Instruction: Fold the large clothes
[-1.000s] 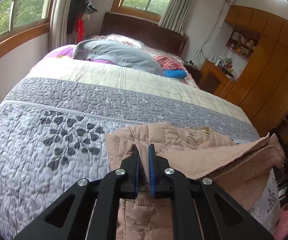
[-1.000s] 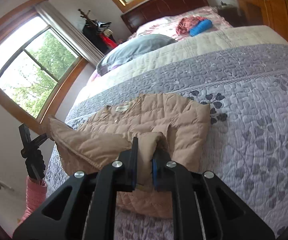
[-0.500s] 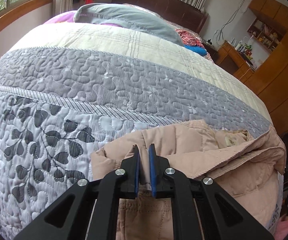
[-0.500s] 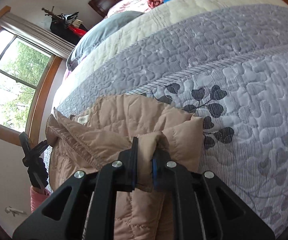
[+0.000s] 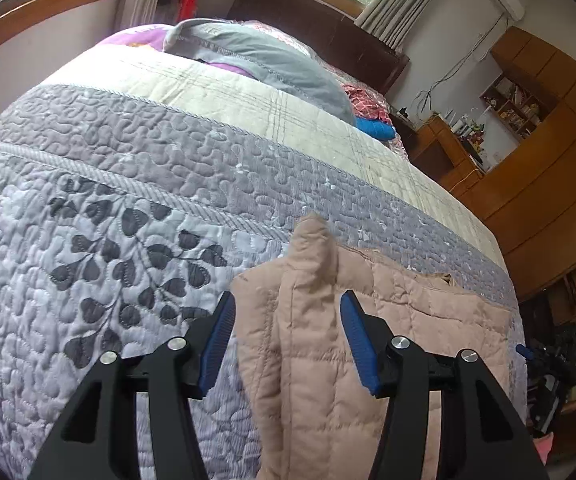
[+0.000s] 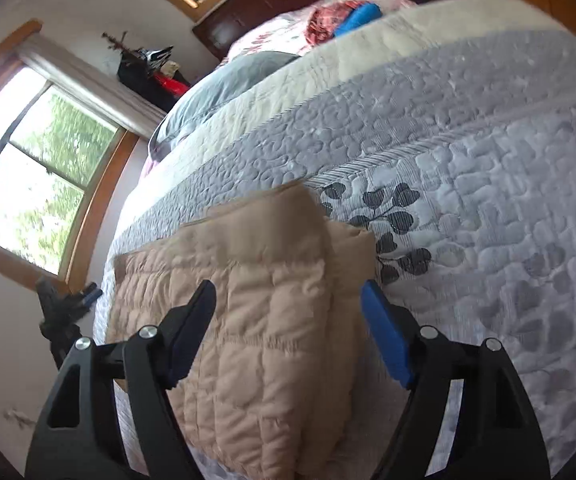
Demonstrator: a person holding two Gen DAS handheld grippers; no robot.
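Note:
A tan quilted jacket (image 5: 351, 344) lies folded over itself on the grey quilted bedspread (image 5: 128, 208). My left gripper (image 5: 288, 312) hovers over its left corner, jaws opening, with a raised fold of the cloth between the blue pads (image 5: 220, 332) but not pressed. In the right wrist view the same jacket (image 6: 264, 320) shows as a thick doubled pad. My right gripper (image 6: 288, 300) is over its right edge, jaws opening wide, and the fabric lies loose between the fingers (image 6: 387, 336). The left gripper (image 6: 88, 294) shows small at the far left there.
A grey pillow (image 5: 264, 60) and red and blue cloths (image 5: 371, 120) lie toward the dark headboard (image 5: 319, 32). Wooden cabinets and a cluttered desk (image 5: 467, 140) stand right of the bed. Windows (image 6: 40, 172) line the wall on the left side.
Both grippers went from shut on the jacket's edge to open, letting the cloth drop. Both sank toward the bed, and the lifted half now lies flat on the lower half.

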